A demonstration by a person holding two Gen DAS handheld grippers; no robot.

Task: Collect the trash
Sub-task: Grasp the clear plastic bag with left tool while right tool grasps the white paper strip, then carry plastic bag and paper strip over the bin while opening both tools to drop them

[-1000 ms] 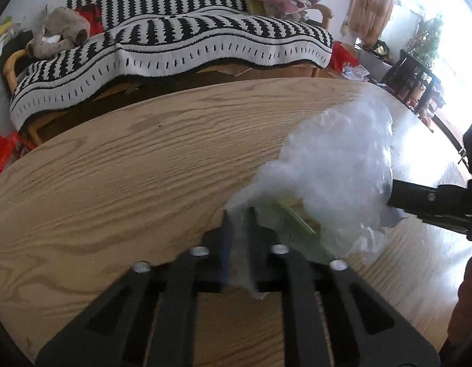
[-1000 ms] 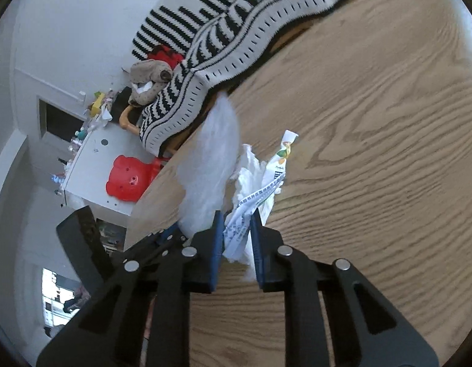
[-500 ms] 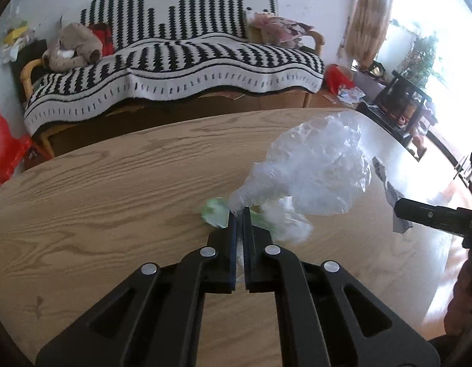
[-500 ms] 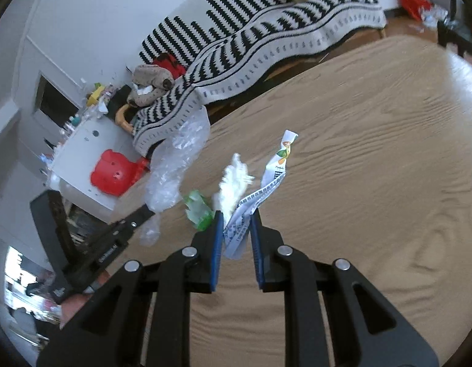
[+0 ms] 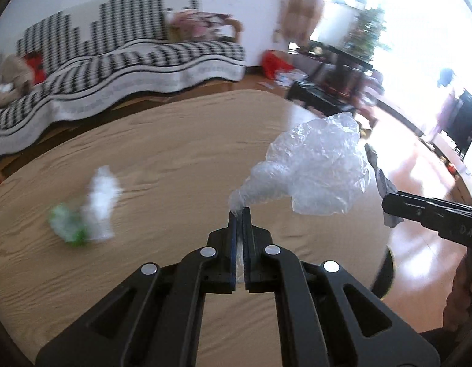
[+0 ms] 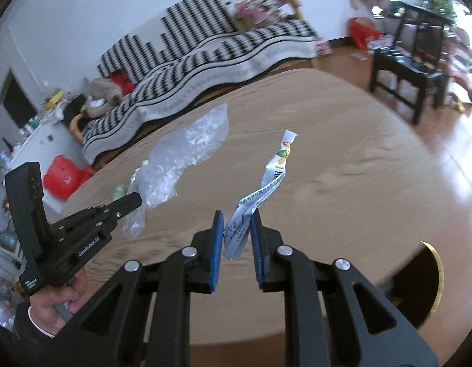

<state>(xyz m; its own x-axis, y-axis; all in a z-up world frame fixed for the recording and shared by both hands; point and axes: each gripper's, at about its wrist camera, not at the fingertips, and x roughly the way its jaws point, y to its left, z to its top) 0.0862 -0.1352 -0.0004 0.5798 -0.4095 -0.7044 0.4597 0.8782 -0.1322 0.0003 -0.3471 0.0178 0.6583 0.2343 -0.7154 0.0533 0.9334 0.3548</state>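
Trash is lifted clear for carrying: left gripper clamps the clear plastic bag, at one o'clock; right gripper pinches the printed wrapper, twelve o'clock.

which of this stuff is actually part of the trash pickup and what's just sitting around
Part of the job:
- clear plastic bag, clamped in the left gripper
- printed wrapper, pinched in the right gripper
- green and white scraps on the wooden table

Just lying about:
- striped sofa
- red stool
- black chair
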